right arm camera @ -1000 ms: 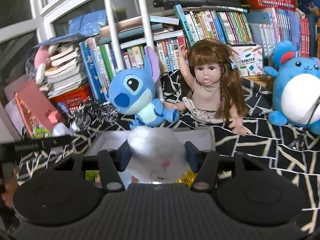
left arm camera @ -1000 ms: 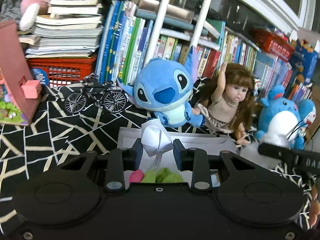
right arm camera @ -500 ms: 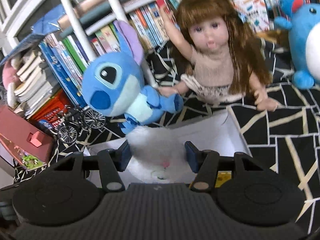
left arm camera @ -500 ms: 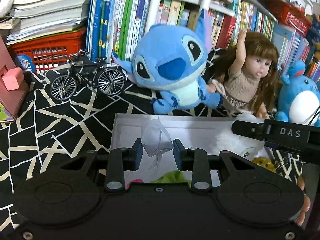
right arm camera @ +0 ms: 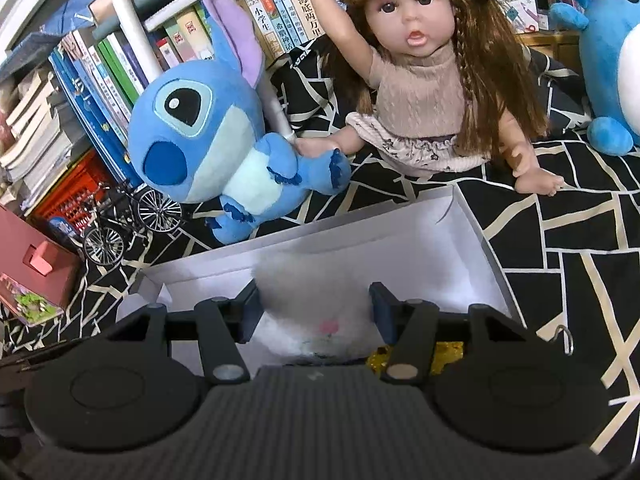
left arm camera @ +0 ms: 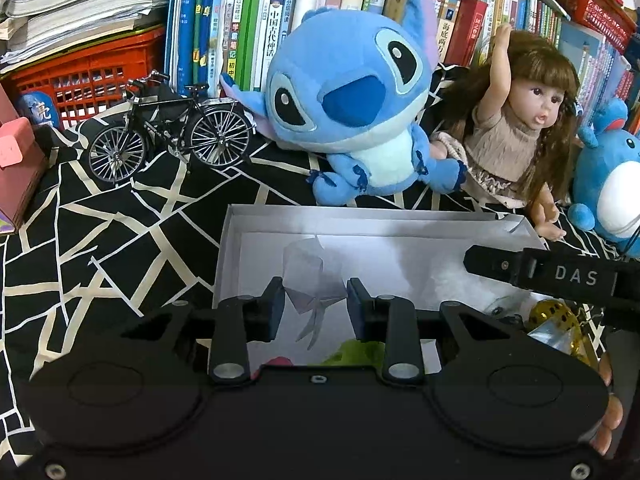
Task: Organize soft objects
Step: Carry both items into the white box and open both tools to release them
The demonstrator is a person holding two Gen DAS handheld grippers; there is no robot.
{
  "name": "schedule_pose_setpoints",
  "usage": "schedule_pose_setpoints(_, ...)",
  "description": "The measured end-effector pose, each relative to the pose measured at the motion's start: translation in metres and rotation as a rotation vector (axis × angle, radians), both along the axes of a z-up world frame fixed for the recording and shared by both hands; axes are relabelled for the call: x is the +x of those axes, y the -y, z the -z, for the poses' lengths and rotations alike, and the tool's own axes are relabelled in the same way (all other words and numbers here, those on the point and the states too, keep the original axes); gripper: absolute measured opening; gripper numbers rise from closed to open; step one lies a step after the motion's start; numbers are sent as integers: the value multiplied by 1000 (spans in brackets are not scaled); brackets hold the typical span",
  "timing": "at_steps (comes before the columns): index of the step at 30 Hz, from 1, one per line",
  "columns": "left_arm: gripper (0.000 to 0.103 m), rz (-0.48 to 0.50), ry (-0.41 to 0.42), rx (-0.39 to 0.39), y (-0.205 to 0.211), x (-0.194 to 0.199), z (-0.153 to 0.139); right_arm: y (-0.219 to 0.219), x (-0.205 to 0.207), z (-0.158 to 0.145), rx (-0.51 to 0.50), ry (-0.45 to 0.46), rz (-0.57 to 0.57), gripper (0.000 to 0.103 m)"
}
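The left claw (left arm camera: pixel 315 301) is matte black, with two round raised discs on its broad body, slim finger arms pinned by silver rivets, and small screws near the lower corners. The right claw (right arm camera: pixel 315 309) has a ribbed dark grey centre panel between similar discs, and dark blue pads (right arm camera: pixel 250 309). Its side, seen from the left wrist, bears the white letters "DAS".
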State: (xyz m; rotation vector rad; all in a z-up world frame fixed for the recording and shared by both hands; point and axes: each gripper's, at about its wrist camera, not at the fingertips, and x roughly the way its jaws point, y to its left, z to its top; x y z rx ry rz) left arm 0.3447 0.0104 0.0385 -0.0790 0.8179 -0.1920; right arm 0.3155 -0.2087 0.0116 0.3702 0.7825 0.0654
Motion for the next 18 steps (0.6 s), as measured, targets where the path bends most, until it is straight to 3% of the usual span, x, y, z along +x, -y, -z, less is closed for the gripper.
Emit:
schedule_pose_setpoints(2, 35, -8, 6, 7, 1, -1, 0, 0, 0, 0, 2, 3, -6, 64)
schedule_pose_setpoints(4, 45, -7, 23, 16, 1, -3, -2, 1, -3, -1, -1, 13, -9, 71)
schedule_pose_setpoints(8, 48, -2, 47, 25, 0, -8, -10, 2, -8, -5, -6, 28, -16, 78)
schedule_pose_setpoints(11, 60, -10, 76, 25, -2, -16, -18, 5, -13, -11, -5, 48, -16, 82)
schedule_pose_setpoints(13, 76, -24, 105, 33, -4, -23, -24, 5, -19, -16, -17, 72, -23, 85)
schedule_pose_setpoints(18, 86, -42, 197, 60, -7, -46, -39, 4, -36, -33, -59, 133, -59, 89)
